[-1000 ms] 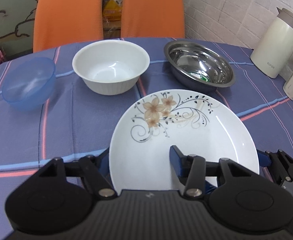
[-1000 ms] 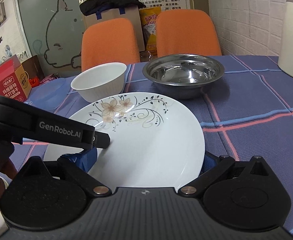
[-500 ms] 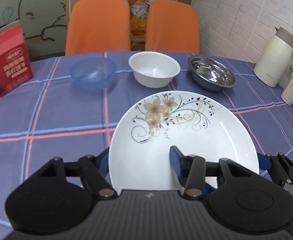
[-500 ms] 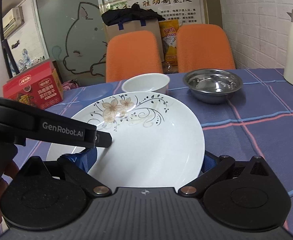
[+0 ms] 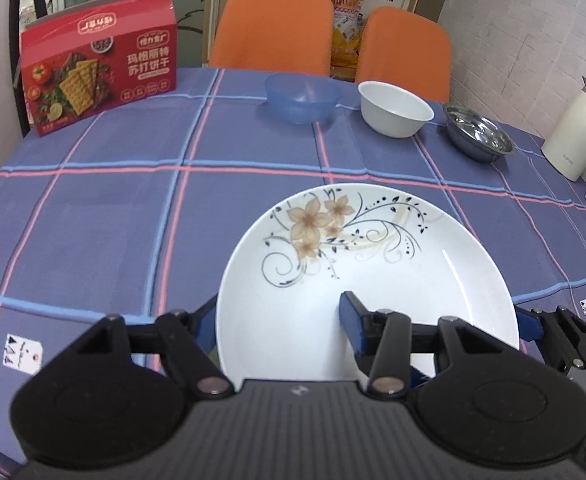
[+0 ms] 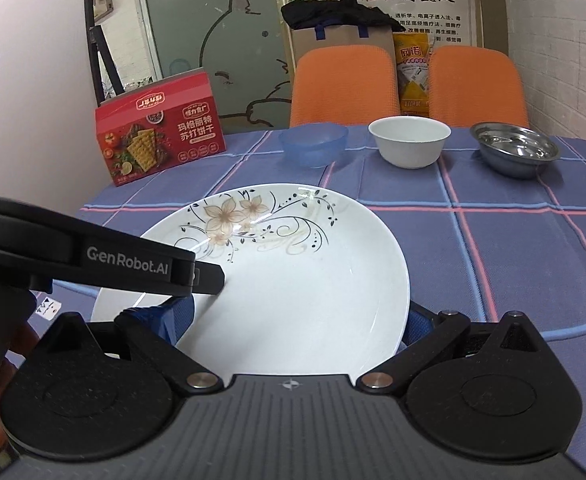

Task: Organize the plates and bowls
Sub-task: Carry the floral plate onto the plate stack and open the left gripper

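A white plate with a flower pattern (image 5: 373, 264) is held above the table by both grippers. My left gripper (image 5: 281, 320) is shut on the plate's near left rim, one finger under it and one on top. My right gripper (image 6: 297, 316) is shut on the plate (image 6: 293, 272) across its near edge; the left gripper's arm (image 6: 93, 256) reaches over the plate's left side. A blue plastic bowl (image 5: 302, 97), a white bowl (image 5: 395, 109) and a steel bowl (image 5: 478, 133) stand in a row at the table's far side.
A red cracker box (image 5: 99, 60) stands at the far left of the table. A cream thermos jug (image 5: 577, 136) stands at the right edge. Two orange chairs (image 5: 273, 28) are behind the table. The cloth is blue plaid (image 5: 113, 216).
Both grippers have pulled back and up with the plate. The bowls now look smaller and farther away, and the cracker box has come into view at the left.
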`<action>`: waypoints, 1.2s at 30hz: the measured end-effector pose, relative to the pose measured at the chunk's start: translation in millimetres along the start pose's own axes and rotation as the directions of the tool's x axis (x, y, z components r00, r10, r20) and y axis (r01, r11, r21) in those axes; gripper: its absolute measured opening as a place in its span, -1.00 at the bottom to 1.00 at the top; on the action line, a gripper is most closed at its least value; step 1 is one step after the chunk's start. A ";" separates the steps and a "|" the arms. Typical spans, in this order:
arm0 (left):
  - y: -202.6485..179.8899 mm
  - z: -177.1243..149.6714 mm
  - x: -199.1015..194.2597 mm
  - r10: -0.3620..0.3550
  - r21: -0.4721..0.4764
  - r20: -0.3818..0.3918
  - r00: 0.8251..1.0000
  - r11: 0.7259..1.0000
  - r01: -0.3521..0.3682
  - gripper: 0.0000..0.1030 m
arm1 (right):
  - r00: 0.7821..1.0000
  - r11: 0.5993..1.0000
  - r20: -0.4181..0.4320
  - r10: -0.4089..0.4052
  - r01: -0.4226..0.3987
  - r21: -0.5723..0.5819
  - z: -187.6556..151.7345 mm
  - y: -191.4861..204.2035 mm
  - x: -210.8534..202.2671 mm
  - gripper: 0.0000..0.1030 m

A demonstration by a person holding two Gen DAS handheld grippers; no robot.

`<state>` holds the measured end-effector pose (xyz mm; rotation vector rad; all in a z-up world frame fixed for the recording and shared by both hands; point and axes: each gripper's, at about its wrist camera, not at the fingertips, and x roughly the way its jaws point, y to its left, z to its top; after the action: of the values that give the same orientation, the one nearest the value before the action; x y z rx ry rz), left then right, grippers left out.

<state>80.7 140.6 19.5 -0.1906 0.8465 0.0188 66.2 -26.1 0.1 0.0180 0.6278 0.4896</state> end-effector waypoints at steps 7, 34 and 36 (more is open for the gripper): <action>11.1 -14.1 2.7 -0.008 -0.014 -0.003 1.000 1.000 0.008 -0.02 | 1.000 0.999 -0.014 0.015 -0.015 -0.029 -15.7 13.2 1.3 0.75; 29.8 -9.2 -16.5 0.003 -0.071 0.139 0.990 0.997 0.007 0.33 | 0.999 0.997 0.024 -0.038 0.039 -0.070 -17.7 17.1 -4.2 0.72; 29.3 -8.4 -17.0 0.000 -0.073 0.138 0.990 0.997 0.010 0.33 | 0.999 0.998 0.029 -0.025 0.027 -0.050 -17.4 14.6 -5.6 0.72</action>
<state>60.5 169.0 22.1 -0.2573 0.7078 0.0578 46.1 -17.9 -8.5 -0.0304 0.5869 0.4789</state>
